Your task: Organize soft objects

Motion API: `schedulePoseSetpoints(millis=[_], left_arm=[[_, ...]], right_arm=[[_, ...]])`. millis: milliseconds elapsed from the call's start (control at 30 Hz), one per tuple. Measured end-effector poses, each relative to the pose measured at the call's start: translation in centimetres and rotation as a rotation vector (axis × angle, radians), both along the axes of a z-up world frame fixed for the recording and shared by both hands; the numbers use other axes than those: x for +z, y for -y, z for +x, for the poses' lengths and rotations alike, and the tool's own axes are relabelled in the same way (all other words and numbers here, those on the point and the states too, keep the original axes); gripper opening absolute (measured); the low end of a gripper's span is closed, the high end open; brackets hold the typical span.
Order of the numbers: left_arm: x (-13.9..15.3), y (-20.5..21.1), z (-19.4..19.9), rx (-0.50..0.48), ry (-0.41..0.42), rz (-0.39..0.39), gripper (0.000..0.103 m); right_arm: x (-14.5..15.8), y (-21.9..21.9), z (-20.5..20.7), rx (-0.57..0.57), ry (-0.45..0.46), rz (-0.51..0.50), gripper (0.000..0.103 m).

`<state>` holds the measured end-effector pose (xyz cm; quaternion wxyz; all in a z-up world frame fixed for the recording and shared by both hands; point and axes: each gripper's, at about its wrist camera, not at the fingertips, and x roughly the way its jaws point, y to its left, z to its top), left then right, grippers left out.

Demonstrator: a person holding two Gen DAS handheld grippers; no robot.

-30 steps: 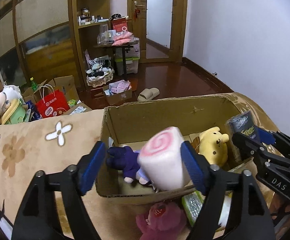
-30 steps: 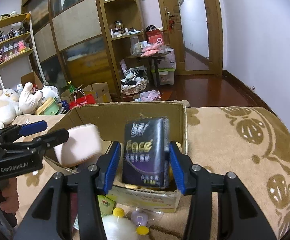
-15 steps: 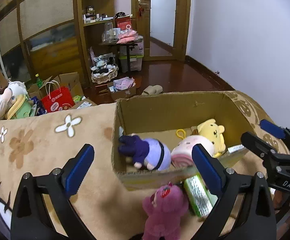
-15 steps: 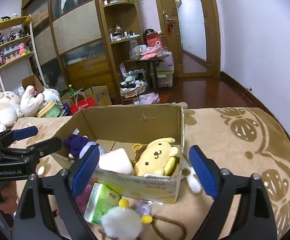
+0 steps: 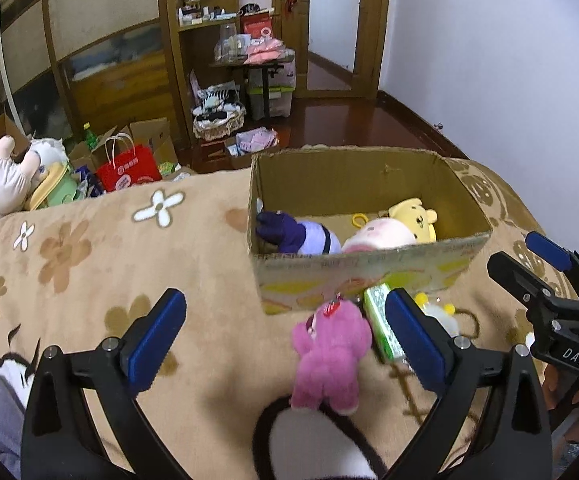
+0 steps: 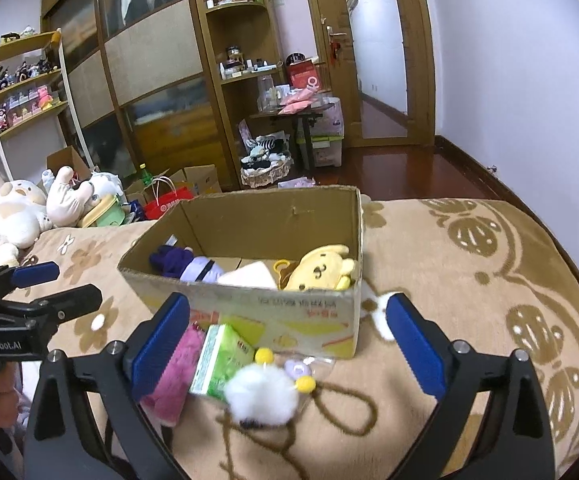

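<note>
Each black gripper has blue pads, silver screws (white lettering on the side).

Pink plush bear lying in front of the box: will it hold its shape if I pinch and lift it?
Probably not rigidly. The pink plush bear looks fuzzy and stuffed, so it should squash between the pads and its limbs may droop. It likely weighs little. Lying flat on the blanket, it shouldn't roll.

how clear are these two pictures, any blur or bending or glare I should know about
Left wrist view: strong fisheye bending with dark corners, the pink bear smeared by motion, the box fairly sharp. Right wrist view: same bending, the doorframe bowed, the white pompom and green packet soft, the floor shiny with reflections.
</note>
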<state>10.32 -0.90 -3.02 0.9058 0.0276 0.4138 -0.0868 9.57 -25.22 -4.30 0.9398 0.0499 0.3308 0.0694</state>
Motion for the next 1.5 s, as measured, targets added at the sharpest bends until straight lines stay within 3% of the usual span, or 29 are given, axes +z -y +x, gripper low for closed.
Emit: schedulePoseSetpoints(millis=[400, 967, 1500], left_arm=[[-0.6, -0.3, -1.3, -0.012, -0.09, 0.024, 0.099], [-2.8, 0.0, 1.1, 0.023, -0.176, 0.048, 0.099], [-5.7, 1.8, 3.3, -0.039, -0.233, 0.054, 0.099]], right_arm=[[-0.6, -1.2, -2.1, 0.022, -0.058, -0.034, 0.103], [-3.5, -1.9, -0.4, 0.024, -0.146, -0.049, 0.103], [-6.8, -2.1, 1.4, 0.027, -0.249, -0.061, 0.103]])
